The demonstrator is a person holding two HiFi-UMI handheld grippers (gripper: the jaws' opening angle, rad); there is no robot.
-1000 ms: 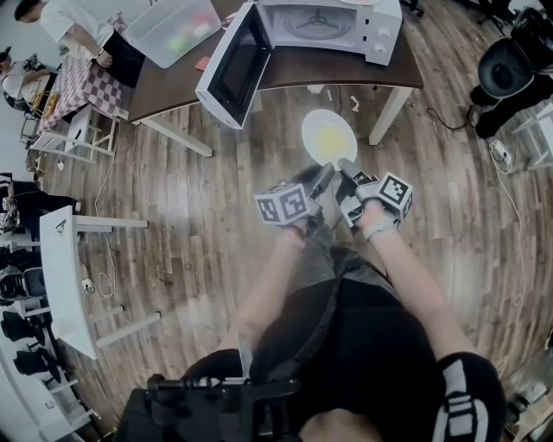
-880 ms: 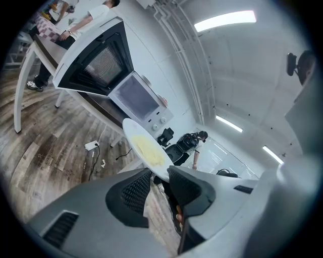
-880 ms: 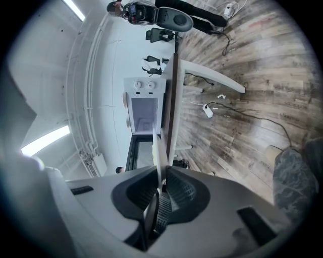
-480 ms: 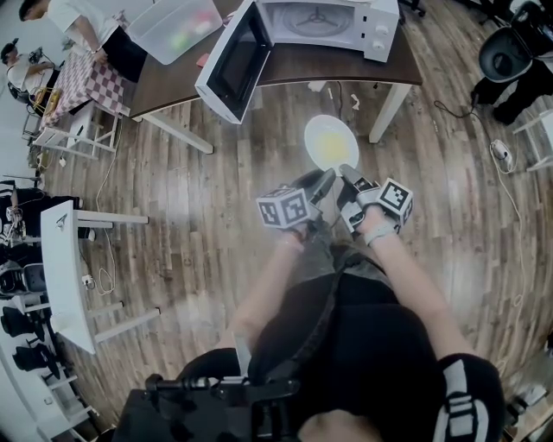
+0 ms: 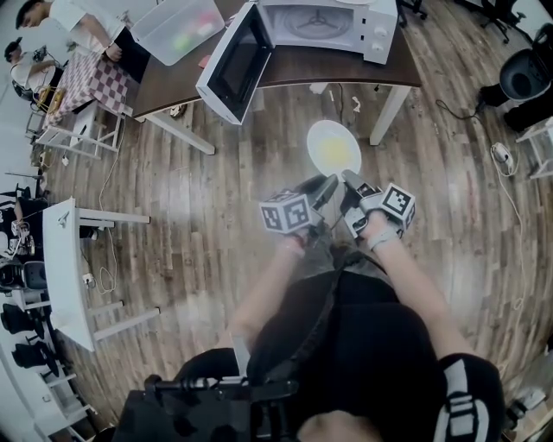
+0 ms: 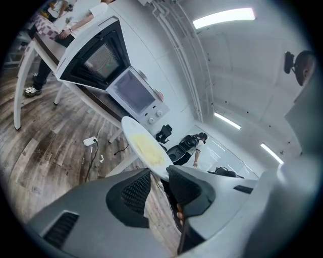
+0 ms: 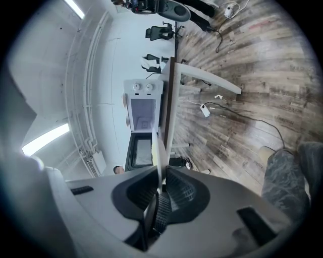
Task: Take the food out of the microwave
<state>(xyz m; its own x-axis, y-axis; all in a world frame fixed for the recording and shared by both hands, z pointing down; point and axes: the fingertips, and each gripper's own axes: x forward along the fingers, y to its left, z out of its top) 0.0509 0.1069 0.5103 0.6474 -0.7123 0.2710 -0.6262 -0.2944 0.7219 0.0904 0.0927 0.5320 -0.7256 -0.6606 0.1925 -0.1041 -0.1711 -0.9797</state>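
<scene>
I have both sets of jaws clamped on the near rim of the white plate point(image 5: 318, 131). The left gripper point(image 5: 327, 185) pinches it from the left and the right gripper point(image 5: 349, 179) from the right, the two close beside each other. In the left gripper view the plate point(image 6: 132, 132) runs out from between the pads with the yellow food point(image 6: 148, 149) lying flat on it. In the right gripper view I see the same plate point(image 7: 160, 151) edge-on, held in the closed jaws of that gripper point(image 7: 161, 189).

The plate sits just ahead of the jaws, out over the wooden floor point(image 5: 216, 198) and clear of the tabletop point(image 5: 294, 71). The food point(image 5: 333, 152) covers its middle.

Farther ahead of the jaws the microwave point(image 5: 324, 24) stands on the tabletop, cavity facing me. Its door point(image 5: 233, 67) is swung wide open and juts out ahead and to the left of the left jaws. A white table leg point(image 5: 389, 110) slants down just beyond the plate on the right. A clear bin point(image 5: 173, 28) rests on the tabletop left of the door, with a person point(image 5: 78, 22) beyond it. An office chair point(image 5: 525, 78) stands well off to the right of the right jaws, and a white desk point(image 5: 65, 276) well off to the left.
</scene>
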